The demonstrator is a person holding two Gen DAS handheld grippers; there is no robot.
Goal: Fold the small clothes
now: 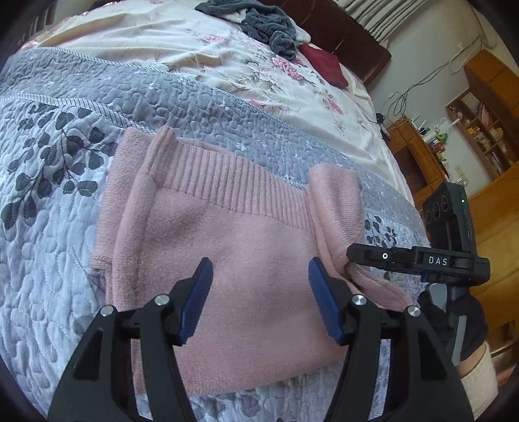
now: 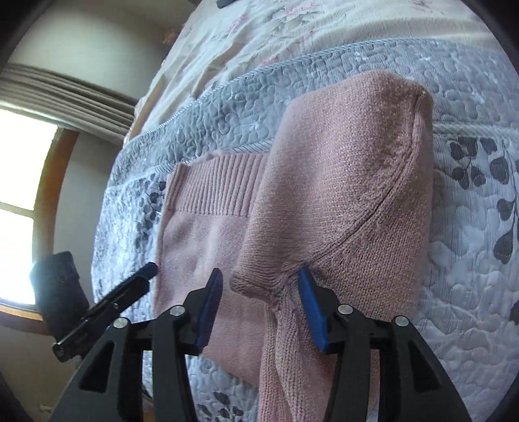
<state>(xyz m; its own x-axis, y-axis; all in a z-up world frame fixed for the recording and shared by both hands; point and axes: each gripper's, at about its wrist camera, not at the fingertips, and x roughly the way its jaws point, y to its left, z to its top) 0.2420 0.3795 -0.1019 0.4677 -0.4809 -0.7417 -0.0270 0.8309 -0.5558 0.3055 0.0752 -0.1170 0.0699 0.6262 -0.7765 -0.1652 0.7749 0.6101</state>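
A pink knitted sweater lies flat on the grey leaf-patterned quilt, its ribbed hem at the far side. The left side is folded inward. My left gripper hovers open over the sweater's middle with nothing between its blue pads. My right gripper is open too, and a bunched fold of the sweater's right side rises between and beyond its fingers. The right fingertip touches that fold. From the left wrist view the right gripper sits at the sweater's right sleeve.
At the bed's far end lie a dark grey heap of cloth and a dark red cloth on a floral sheet. Wooden shelves stand beyond the bed's right edge. A gloved hand holds the right gripper. A window shows at left.
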